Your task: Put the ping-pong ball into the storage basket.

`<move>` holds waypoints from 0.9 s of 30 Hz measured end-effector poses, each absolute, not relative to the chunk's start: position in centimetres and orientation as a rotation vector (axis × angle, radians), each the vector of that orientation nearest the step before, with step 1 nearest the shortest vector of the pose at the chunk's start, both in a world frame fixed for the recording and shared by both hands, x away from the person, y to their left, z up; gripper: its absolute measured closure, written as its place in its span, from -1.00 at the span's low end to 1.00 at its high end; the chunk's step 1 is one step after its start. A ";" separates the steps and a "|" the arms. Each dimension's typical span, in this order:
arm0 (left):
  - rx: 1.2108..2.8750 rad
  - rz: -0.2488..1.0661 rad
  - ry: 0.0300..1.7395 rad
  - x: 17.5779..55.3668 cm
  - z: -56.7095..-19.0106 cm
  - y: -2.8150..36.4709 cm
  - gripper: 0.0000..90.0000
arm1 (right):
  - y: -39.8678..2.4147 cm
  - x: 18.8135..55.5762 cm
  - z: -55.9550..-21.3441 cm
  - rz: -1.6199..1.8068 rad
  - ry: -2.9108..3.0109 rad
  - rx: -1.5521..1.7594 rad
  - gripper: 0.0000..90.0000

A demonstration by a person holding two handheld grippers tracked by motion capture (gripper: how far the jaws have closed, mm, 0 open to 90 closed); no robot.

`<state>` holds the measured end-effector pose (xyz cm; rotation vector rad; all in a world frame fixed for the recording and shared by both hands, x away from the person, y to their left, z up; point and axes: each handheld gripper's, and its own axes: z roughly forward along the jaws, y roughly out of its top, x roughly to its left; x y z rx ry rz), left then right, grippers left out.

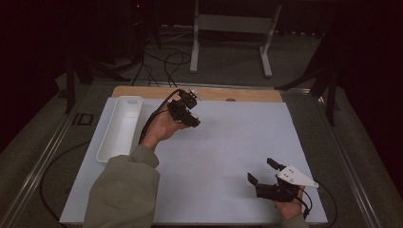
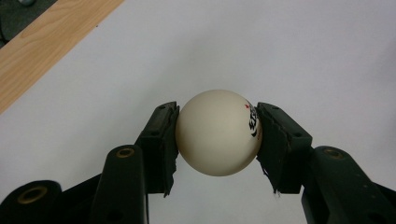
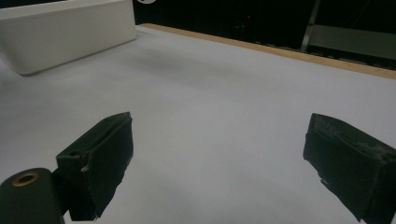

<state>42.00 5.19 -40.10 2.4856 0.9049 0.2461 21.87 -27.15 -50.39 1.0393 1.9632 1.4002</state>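
on my left claw (image 2: 218,135) feed i see both pads pressed against the sides of a white ball (image 2: 218,133), one on each flank, so that claw is clamped on the ball. the ball carries a small black and red print on the side facing the right-hand pad. it sits lifted off the white surface (image 2: 303,51), with a wooden edge strip (image 2: 42,51) of the surface crossing the top left corner of that view.

from the high view, my left claw (image 1: 190,102) is up at the far side of the surface (image 1: 228,152), left of centre, just to the right of the long white tray (image 1: 121,128). the hand (image 1: 164,128) and its grey-green sleeve (image 1: 126,190) reach in from the near left. i cannot pick out the ball itself from up there.

my right claw (image 1: 260,172) is at the near right corner, well apart from the left one, with its grey three-cornered plate (image 1: 295,176) on top. its jaws stand wide with nothing between them; on its own feed (image 3: 217,163) i see bare white surface between the two pads, and the tray (image 3: 65,32) far off at the upper left.
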 end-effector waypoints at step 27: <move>2.458 0.275 0.897 41.2 -38.7 6.9 0.15 | -27.2 22.5 -50.4 1.413 1.964 1.022 -0.81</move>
